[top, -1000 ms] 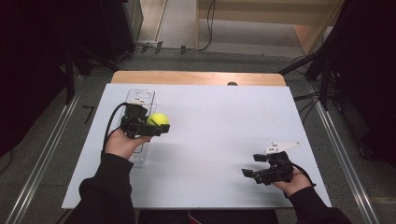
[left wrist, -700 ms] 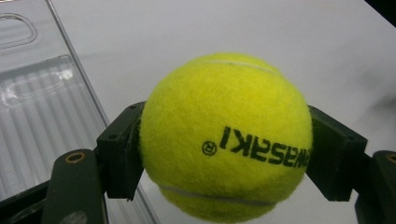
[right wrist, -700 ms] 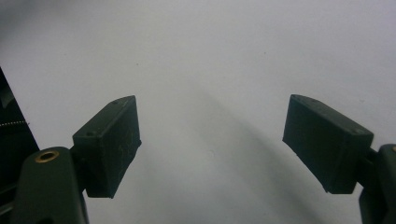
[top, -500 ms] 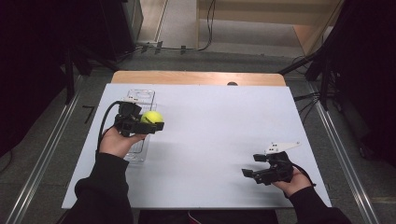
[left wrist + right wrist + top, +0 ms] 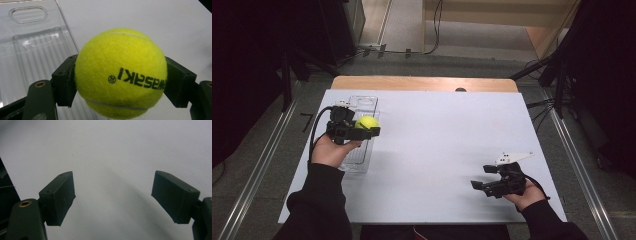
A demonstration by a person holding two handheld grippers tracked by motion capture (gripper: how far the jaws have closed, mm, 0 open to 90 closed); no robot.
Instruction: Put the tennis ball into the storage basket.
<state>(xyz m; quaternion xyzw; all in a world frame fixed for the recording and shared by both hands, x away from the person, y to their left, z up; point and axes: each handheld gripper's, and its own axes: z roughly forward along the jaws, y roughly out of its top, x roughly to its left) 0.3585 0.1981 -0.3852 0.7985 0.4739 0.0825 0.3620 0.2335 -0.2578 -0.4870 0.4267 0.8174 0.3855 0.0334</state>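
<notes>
The right gripper (image 5: 492, 186) rested low over the near right part of the table (image 5: 452, 150), held in the right hand (image 5: 524, 192). Its jaws stood released and wide apart, with nothing but bare white table surface between them in the right gripper view.

Farther off, at the left side of the table, the left hand (image 5: 328, 150) held the left gripper (image 5: 368, 131) above a clear tray (image 5: 362, 102). Its jaws were clenched on the ball (image 5: 367, 122). In the left gripper view the ball (image 5: 121, 73) sat squarely between the two pads, one pad pressing on each side, with its printed lettering upside down. The ball was off the table, over the right edge of the tray (image 5: 32, 40).
</notes>
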